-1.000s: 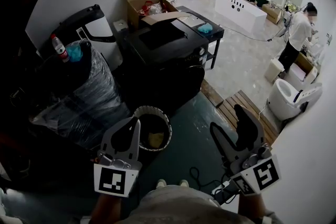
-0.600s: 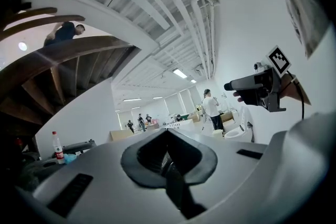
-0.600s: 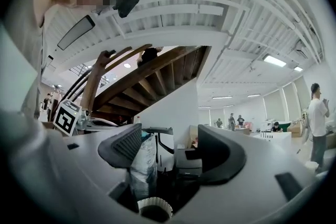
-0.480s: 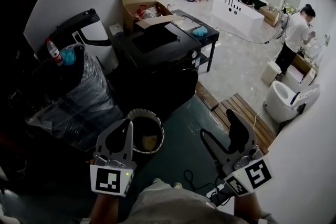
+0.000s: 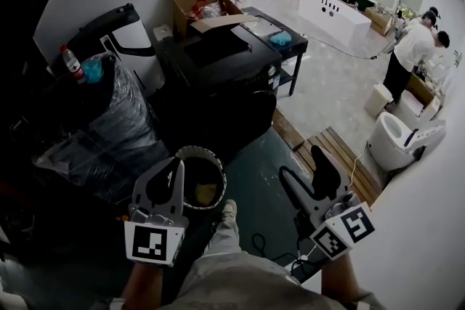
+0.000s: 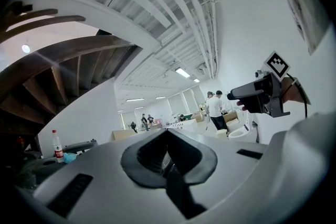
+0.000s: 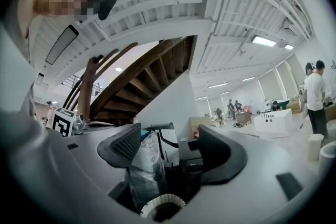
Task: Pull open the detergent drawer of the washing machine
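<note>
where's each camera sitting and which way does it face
Head view: on the head, facing steeply down at basket and black machine; left tongs, right tongs, forearms, a leg show.
Left gripper view: on the left tongs, facing the far windows; shut jaws, right tongs show.
Right gripper view: on the right tongs, facing the basket past open jaws.
Shared: basket, in head and right views.

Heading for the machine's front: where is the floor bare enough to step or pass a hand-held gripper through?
Bare: the green floor between the white-rimmed basket and the wooden pallet, right up to the black machine. Crowded: left of the basket, the plastic-wrapped bundle fills the way, and a cable lies by the feet.
</note>
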{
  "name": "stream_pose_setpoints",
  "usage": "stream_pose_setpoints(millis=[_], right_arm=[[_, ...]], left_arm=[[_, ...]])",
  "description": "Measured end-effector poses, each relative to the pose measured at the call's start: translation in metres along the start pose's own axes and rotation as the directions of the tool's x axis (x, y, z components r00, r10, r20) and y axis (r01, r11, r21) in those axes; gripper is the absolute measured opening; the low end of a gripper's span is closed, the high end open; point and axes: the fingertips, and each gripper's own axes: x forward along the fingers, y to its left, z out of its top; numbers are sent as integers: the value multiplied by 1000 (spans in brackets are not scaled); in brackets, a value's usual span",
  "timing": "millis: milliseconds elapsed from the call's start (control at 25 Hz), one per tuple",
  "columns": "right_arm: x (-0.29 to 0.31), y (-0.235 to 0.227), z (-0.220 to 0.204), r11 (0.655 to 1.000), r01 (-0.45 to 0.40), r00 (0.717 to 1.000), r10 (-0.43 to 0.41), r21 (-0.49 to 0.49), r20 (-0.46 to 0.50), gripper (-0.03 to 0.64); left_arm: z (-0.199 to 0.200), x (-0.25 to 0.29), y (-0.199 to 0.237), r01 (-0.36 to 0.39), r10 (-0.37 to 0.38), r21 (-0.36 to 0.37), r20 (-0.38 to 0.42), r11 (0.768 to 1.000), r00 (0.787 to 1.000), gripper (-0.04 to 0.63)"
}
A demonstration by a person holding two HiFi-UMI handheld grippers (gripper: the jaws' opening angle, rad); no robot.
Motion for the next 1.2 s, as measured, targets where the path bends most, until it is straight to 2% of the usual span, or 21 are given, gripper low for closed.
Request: stream_pose_setpoints(millis=[360,480,600,920,1000,1200], right_arm=[[57,-33,-38,989,1,998,8,150,-56,337],[87,-44,-51,972,-20,996,38,233,-75,342],[119,-59,-60,963,-24,995,49,270,-89,345],[221,-99,-99,919,-29,986,90,394,-138,347],[247,-107,-111,892,-35,983,112,450,-146,347],[310,-130,-145,799,-27,977,147,600,-152,348]], left_arm=[[-29,45,29,-17,17,-19,-7,1000,1000,17],[-41,70,43,-16,15,-13,-23,1000,1000,17],[-55,100,55,-5,7,40,-47,999,999,17],[-95,187,95,28,-27,10,-112,1000,993,17],[-106,208,104,45,-43,8,-128,999,991,17],[-127,259,130,61,-62,-9,-156,998,986,17]])
